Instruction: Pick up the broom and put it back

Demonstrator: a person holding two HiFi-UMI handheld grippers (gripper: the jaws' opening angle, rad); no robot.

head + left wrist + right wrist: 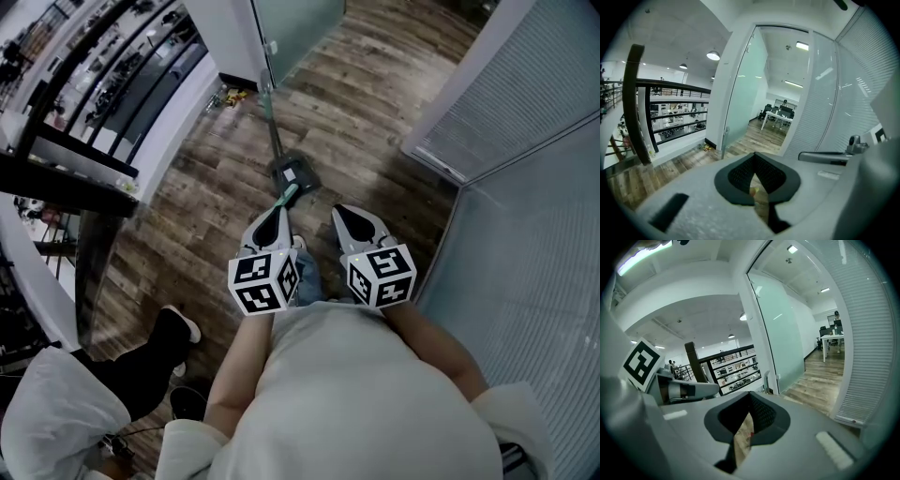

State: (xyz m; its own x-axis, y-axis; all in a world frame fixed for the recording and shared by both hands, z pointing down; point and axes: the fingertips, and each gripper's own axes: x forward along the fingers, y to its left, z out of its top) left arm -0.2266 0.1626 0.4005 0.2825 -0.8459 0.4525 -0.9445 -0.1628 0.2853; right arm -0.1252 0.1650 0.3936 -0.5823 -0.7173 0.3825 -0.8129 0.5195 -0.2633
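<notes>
My left claw (280, 212) and right claw (339, 212) are clenched, empty. Both point at the broom (294, 175) ahead; I judge pickup hasn't begun.

Right gripper (750, 397) has its jaws pinched together with nothing in them, just a sliver of wood floor (820, 383) showing under the tips. Off to the left is the left gripper (710, 389) with its marker cube (642, 363), and beyond that a dark railing (726, 363). Straight ahead there's a frosted glass panel (783, 333), blinds (869, 333) on the right, and a desk (833, 339) far back.
</notes>
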